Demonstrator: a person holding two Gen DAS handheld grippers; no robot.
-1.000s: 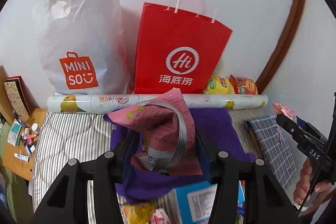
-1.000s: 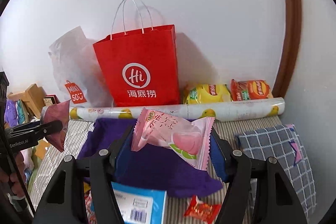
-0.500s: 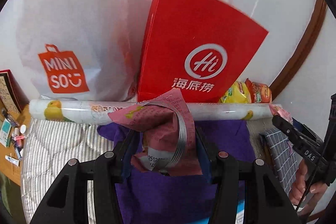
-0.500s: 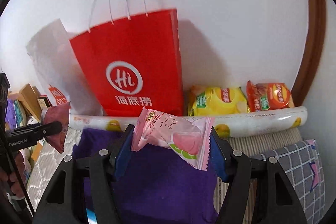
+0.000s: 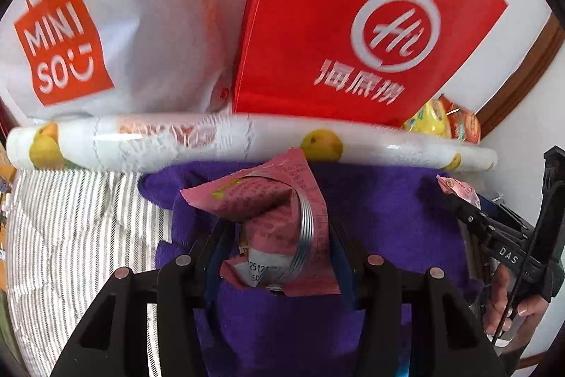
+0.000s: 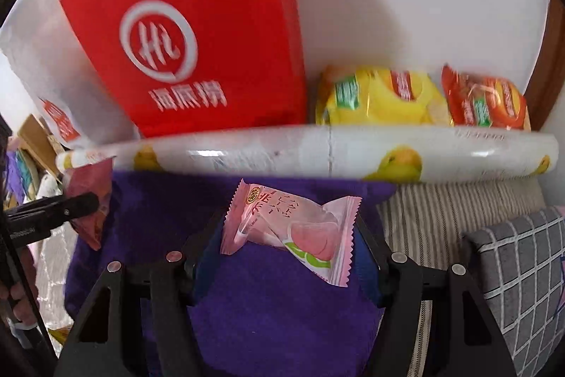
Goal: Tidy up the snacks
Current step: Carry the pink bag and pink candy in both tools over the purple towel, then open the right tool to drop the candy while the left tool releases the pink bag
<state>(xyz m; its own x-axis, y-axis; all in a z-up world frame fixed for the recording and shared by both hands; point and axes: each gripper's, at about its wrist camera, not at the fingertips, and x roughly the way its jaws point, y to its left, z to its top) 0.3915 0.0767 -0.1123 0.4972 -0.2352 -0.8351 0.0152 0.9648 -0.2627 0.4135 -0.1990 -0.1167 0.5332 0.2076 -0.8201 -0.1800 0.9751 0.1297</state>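
Ahead of my left tool (image 5: 279, 249) the purple cloth (image 5: 381, 211) lies flat and bare, so there is room to go down onto it. Its far edge is closed off by the fruit-printed roll (image 5: 247, 136), which lies across the whole width. Behind the roll stand the red paper bag (image 5: 353, 23) and the white Miniso bag (image 5: 141, 23), side by side against the wall. Right of the red bag, a yellow snack pack (image 6: 381, 98) and an orange snack pack (image 6: 487, 101) fill the corner. My right tool (image 6: 289, 235) has the checked pillow (image 6: 522, 264) close on its right.
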